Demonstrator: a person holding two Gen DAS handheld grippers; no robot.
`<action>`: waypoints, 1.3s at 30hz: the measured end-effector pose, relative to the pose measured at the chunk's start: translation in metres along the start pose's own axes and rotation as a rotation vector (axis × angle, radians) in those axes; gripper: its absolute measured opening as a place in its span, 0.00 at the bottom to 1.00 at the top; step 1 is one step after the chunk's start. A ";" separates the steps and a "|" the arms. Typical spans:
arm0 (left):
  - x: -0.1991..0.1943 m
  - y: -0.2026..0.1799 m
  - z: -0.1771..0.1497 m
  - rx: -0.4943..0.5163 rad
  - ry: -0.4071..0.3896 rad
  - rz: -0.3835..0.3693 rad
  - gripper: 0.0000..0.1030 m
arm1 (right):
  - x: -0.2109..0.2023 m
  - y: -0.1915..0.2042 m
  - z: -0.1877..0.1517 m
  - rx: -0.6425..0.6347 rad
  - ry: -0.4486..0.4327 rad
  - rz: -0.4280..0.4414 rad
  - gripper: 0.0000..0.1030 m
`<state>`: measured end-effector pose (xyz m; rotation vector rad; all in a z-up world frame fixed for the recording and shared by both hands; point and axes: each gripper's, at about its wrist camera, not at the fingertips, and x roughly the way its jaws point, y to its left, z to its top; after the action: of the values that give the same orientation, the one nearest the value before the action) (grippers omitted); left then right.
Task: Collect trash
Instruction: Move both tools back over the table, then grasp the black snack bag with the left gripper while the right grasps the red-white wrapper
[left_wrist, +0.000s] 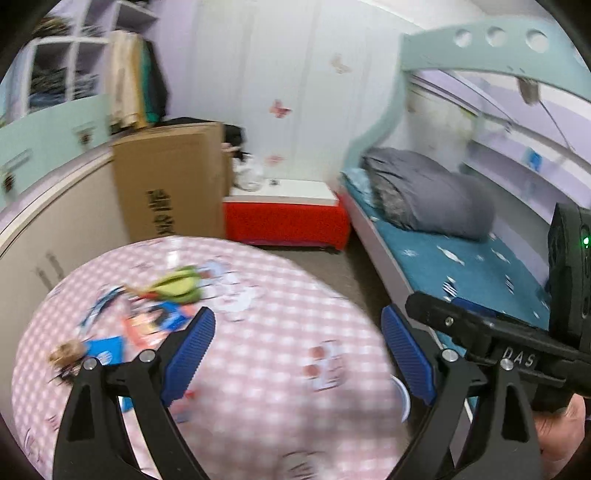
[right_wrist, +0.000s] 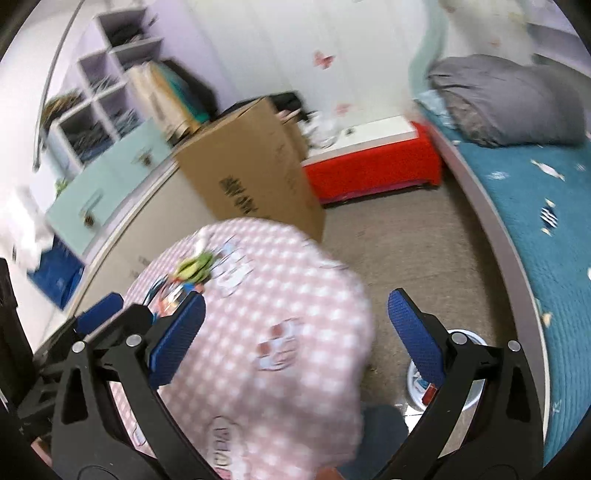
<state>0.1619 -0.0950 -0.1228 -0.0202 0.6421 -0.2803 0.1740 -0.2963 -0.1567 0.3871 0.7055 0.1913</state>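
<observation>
A round table in a pink checked cloth carries scattered trash on its far left side. There is a crumpled green wrapper, orange and blue wrappers, a blue packet and a brown scrap. My left gripper hovers open over the table with nothing between its blue pads. My right gripper is open too, above the table's right edge and empty. A white bin with some litter in it stands on the floor to the table's right.
A tall cardboard box stands behind the table, and a red chest with a white top is beside it. A bed with a teal cover and a grey pillow runs along the right. Shelves and drawers line the left wall.
</observation>
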 end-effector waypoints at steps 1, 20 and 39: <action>-0.004 0.010 -0.003 -0.012 -0.003 0.012 0.87 | 0.007 0.012 -0.002 -0.022 0.016 0.015 0.94; -0.046 0.194 -0.086 -0.318 0.052 0.308 0.87 | 0.115 0.140 -0.059 -0.296 0.263 0.109 0.94; -0.027 0.220 -0.102 -0.373 0.119 0.346 0.87 | 0.152 0.170 -0.085 -0.440 0.302 0.103 0.33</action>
<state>0.1367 0.1306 -0.2117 -0.2488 0.7966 0.1761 0.2240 -0.0713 -0.2365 -0.0299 0.9146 0.4993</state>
